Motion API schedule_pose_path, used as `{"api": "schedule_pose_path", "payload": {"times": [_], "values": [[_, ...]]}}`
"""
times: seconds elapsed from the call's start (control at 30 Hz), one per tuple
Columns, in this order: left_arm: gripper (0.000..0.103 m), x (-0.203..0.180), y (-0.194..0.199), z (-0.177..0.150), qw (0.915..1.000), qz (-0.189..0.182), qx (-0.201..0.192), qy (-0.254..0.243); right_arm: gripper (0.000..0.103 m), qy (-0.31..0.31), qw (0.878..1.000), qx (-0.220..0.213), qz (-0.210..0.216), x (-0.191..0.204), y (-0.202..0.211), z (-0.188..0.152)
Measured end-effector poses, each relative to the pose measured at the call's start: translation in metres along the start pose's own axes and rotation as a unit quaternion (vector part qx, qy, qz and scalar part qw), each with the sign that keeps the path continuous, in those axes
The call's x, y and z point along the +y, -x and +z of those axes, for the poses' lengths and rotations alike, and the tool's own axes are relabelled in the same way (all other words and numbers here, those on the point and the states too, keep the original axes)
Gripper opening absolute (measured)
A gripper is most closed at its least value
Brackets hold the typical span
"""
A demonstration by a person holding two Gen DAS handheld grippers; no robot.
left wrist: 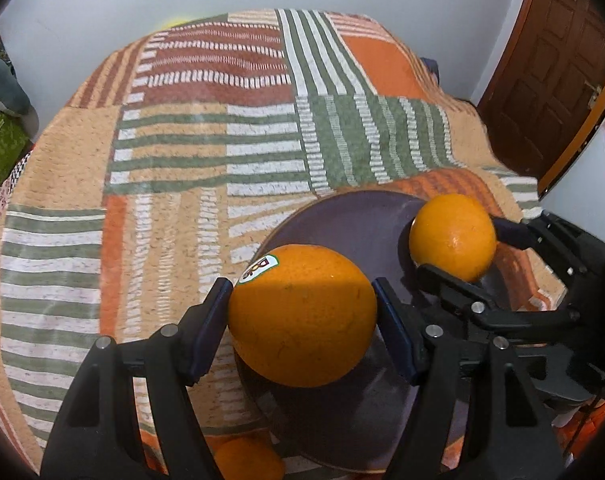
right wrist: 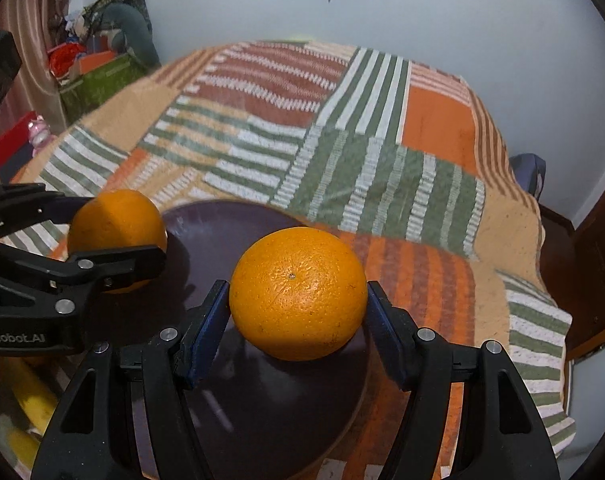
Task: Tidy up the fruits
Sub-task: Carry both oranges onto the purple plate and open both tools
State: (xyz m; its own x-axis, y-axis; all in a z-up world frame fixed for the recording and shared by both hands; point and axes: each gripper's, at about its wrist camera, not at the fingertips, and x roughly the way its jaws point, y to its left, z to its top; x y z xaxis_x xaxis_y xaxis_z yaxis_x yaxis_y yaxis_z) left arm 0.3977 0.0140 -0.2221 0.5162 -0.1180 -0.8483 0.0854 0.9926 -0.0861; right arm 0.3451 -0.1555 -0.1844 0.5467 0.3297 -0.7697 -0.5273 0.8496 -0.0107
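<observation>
My left gripper (left wrist: 302,312) is shut on an orange with a sticker (left wrist: 302,316) and holds it over the left side of a dark purple plate (left wrist: 354,224). My right gripper (right wrist: 298,304) is shut on a second orange (right wrist: 298,292) above the same plate (right wrist: 222,220). In the left wrist view the right gripper (left wrist: 456,240) and its orange (left wrist: 452,236) show at the right. In the right wrist view the left gripper (right wrist: 118,236) and its orange (right wrist: 114,224) show at the left. I cannot tell whether either orange touches the plate.
The plate lies on a bed with a striped orange, green and white blanket (left wrist: 206,140). Another orange (left wrist: 248,460) lies at the near edge. Something yellow (right wrist: 30,404) shows at the lower left. A wooden door (left wrist: 550,72) stands right; clutter (right wrist: 98,60) far left.
</observation>
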Motion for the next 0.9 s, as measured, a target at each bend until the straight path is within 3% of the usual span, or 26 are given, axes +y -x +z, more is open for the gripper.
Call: {"api": "schedule_pose_path", "payload": {"times": [0.43, 0.53, 0.63, 0.9], "values": [[0.071, -0.007, 0.003, -0.002, 0.9998, 0.011, 0.009, -0.013, 0.067, 0.019, 1.0, 0.015, -0.005, 0.007, 0.0, 0.002], [0.074, -0.012, 0.02, -0.006, 0.9995, 0.018, -0.013, -0.023, 0.079, 0.021, 1.0, -0.001, -0.012, 0.009, 0.014, 0.001], [0.077, -0.017, 0.043, -0.01, 0.9981, 0.032, -0.038, -0.035, 0.079, 0.024, 0.999, -0.014, -0.019, 0.011, 0.029, 0.0], [0.078, -0.015, 0.103, -0.03, 0.9967, 0.029, -0.07, -0.031, 0.079, 0.02, 0.999, -0.047, -0.016, 0.021, 0.081, -0.01]]}}
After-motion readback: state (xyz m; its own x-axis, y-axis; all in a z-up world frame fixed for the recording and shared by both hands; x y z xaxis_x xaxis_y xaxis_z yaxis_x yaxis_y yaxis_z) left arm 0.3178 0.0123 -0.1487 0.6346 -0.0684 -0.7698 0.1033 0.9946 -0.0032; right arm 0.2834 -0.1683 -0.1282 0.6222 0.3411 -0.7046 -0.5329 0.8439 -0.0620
